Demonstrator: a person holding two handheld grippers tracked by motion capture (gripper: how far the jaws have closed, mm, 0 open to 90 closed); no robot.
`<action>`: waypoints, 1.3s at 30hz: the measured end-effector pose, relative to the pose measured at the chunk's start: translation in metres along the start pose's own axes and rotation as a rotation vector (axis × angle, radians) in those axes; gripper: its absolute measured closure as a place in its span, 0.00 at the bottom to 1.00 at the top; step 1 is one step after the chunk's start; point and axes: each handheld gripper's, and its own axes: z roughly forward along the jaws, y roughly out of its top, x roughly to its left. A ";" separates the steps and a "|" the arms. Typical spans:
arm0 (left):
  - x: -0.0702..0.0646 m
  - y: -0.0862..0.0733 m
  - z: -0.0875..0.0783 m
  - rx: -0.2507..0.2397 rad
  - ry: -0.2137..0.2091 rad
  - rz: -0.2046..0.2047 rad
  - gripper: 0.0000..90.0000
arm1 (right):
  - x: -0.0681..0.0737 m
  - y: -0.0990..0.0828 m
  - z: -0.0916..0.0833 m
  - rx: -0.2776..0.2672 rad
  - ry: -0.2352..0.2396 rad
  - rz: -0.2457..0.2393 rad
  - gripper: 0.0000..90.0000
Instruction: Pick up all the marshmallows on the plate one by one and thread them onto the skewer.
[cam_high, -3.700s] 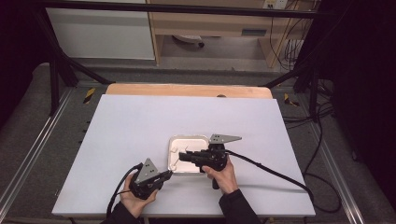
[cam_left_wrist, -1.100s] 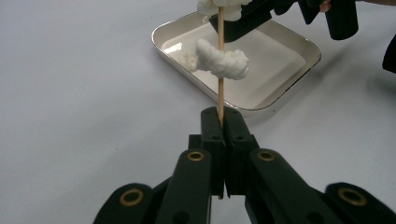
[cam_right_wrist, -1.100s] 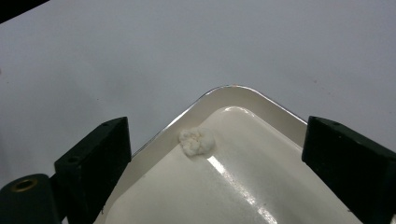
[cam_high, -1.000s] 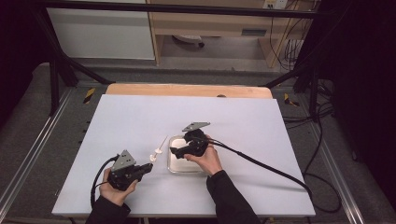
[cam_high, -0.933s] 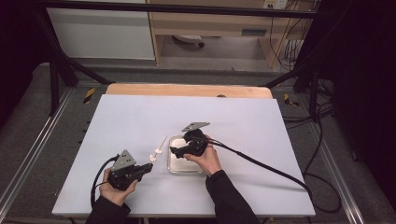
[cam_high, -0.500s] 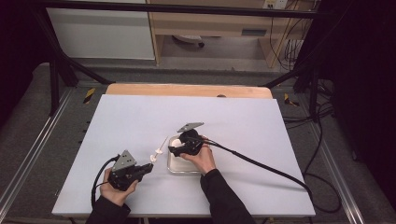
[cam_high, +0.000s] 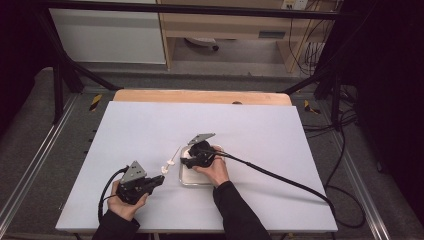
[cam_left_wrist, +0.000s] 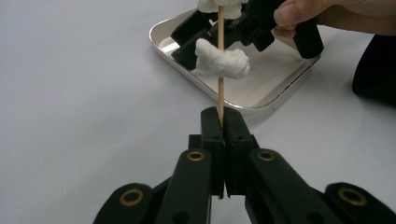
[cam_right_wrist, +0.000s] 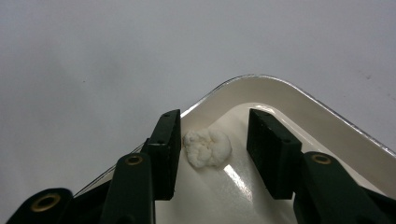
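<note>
On the white counter (cam_high: 280, 150) the left claw (cam_left_wrist: 223, 122) was clamped tight on the lower end of a thin wooden skewer (cam_left_wrist: 221, 70), which ran away from it toward the tray, and a lump of white marshmallow (cam_left_wrist: 222, 58) sat threaded on the stick, with a second piece (cam_left_wrist: 219, 5) higher up at the top edge of the left gripper view. From the high view the left claw (cam_high: 159, 179) lay near the front left of the counter, its skewer (cam_high: 172, 159) angled toward the shallow white tray (cam_high: 186, 180) just beside it. The right claw (cam_right_wrist: 212, 149) reached down into a corner of that tray (cam_right_wrist: 285, 93), its jaws having just been closing, yet a gap remained on each side of the loose marshmallow (cam_right_wrist: 207, 148) lying on the tray floor between them, so they were not yet pressing on it
</note>
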 end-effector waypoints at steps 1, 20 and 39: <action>0.000 0.000 0.000 0.000 0.001 0.000 0.99 | 0.000 0.000 0.000 -0.002 0.000 -0.007 0.63; -0.001 0.000 0.001 0.001 -0.001 0.005 0.99 | 0.003 -0.003 -0.002 0.001 -0.007 -0.064 0.83; -0.005 0.000 0.001 -0.007 -0.005 0.014 0.99 | 0.001 0.010 -0.058 -0.117 0.085 0.030 0.84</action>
